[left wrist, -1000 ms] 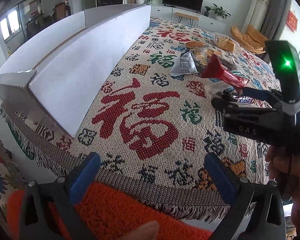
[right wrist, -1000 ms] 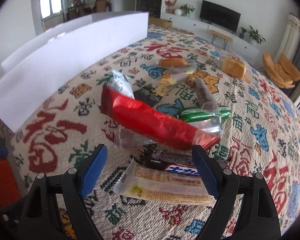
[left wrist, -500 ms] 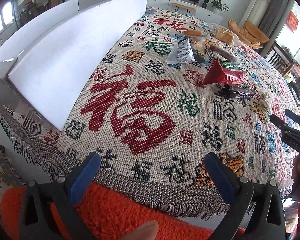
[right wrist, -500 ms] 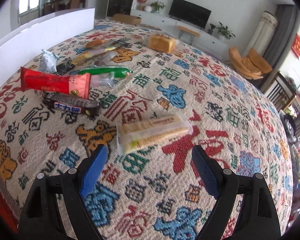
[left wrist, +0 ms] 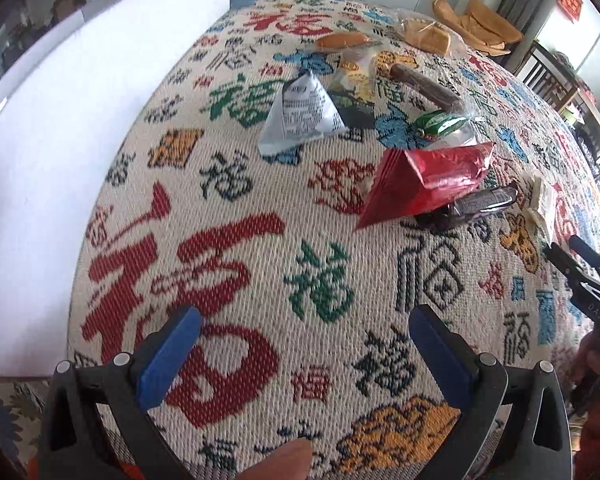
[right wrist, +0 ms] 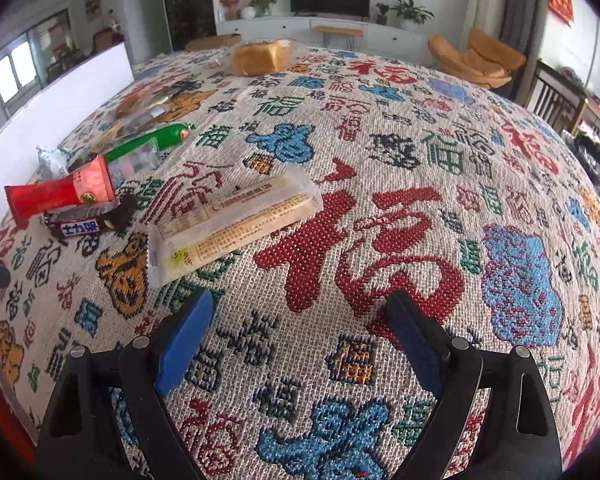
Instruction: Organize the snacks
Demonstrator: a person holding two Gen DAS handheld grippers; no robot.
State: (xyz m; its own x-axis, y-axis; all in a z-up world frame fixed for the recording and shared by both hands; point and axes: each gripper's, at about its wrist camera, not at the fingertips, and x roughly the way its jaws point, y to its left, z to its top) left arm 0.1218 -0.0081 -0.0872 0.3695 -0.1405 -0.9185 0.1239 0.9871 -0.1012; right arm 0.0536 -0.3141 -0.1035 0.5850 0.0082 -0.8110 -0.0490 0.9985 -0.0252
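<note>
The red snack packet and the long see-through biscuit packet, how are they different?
The red snack packet is shiny red foil that hides its food; the biscuit packet is clear, showing pale biscuits. The red packet leans on the dark chocolate bar; the biscuit packet lies flat, alone. The biscuit packet sits nearer the right gripper. Both are long, sealed and lie on the patterned cloth.

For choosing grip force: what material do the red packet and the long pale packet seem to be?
Red packet: probably metallised foil film, glossy, with sharp creases and highlights. Long pale packet: seemingly thin clear plastic film; the biscuit bar shows through.
</note>
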